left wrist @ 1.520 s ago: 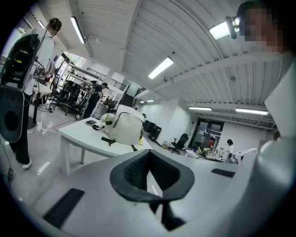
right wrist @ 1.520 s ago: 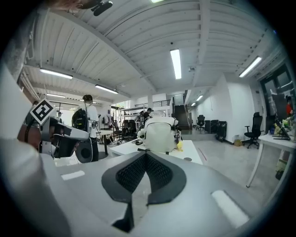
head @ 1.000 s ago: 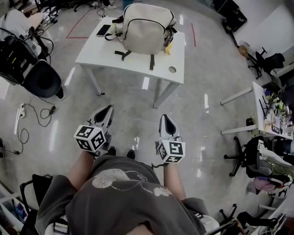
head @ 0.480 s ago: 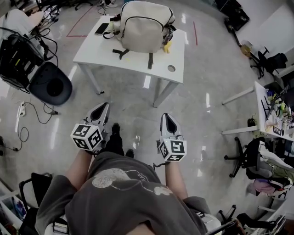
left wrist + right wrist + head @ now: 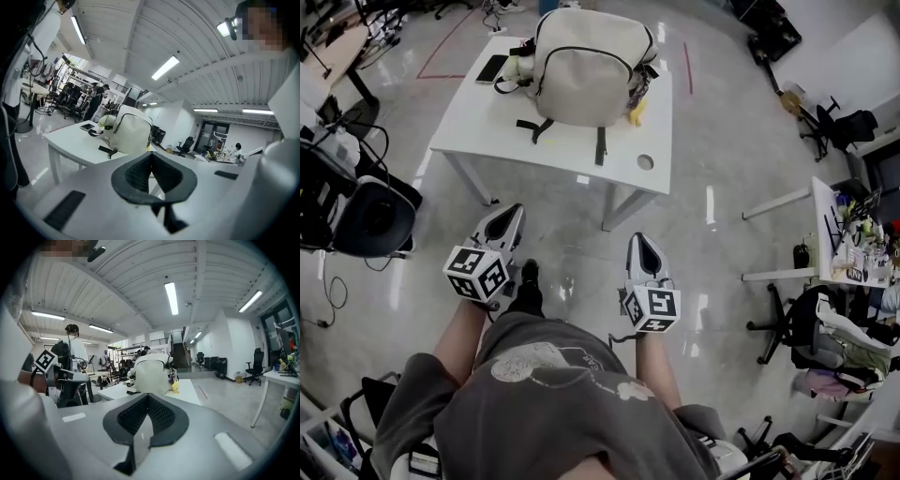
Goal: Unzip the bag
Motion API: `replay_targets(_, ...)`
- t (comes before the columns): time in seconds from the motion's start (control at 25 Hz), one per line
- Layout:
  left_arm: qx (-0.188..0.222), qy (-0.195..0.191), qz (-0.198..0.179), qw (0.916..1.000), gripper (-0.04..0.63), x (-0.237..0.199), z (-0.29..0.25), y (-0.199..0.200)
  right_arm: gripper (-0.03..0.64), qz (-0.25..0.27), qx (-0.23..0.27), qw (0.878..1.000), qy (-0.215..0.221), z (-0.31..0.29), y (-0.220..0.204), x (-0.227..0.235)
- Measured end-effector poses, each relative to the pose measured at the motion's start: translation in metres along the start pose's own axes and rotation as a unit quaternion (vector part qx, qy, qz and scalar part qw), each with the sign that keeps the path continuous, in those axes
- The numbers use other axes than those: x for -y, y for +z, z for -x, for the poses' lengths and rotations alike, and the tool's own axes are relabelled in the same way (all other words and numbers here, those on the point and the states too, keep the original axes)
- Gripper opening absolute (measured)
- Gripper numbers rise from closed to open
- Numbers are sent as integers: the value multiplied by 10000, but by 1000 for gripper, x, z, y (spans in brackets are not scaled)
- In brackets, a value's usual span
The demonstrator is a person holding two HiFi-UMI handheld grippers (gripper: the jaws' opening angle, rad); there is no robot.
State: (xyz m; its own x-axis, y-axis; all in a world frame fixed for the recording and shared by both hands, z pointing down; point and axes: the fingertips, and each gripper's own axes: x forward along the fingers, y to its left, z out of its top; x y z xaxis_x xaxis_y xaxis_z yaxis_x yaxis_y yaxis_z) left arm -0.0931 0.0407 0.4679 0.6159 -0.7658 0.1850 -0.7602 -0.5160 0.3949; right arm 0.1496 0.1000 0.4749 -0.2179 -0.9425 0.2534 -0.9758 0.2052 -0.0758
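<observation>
On the white counter [image 5: 487,122] well ahead, the cream bag [image 5: 584,67] stands zipped, while the left tool [image 5: 501,238] and right tool [image 5: 643,263] wait together and empty, too far to reach it.

A white desk [image 5: 478,127] at upper centre carries a phone [image 5: 491,68]; a black office chair [image 5: 373,217] stands at left.

Head view looks steeply down; both gripper views face the far bag [image 5: 586,66].

Dark grey short-sleeved T-shirt [image 5: 558,412] with pale printed graphic [image 5: 546,366]
</observation>
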Motion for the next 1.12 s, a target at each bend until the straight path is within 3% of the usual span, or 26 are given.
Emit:
replay_targets(0.44, -81, -144, -209, 9996, 6, -68, -66, 39, 0, -110, 56, 9999, -71, -106, 34, -7)
replay_targets(0.76, -76, -185, -11, 9998, 6, -123, -90, 56, 0, -154, 56, 9998, -130, -172, 51, -21)
replay_targets(0.96, -62, -442, -81, 9990, 6, -136, -109, 65, 0, -154, 87, 9995, -245, -195, 60, -27)
replay_targets(1.12, 29, -364, -206, 9991, 6, -146, -123, 72, 0, -140, 33, 9992, -386, -202, 59, -22)
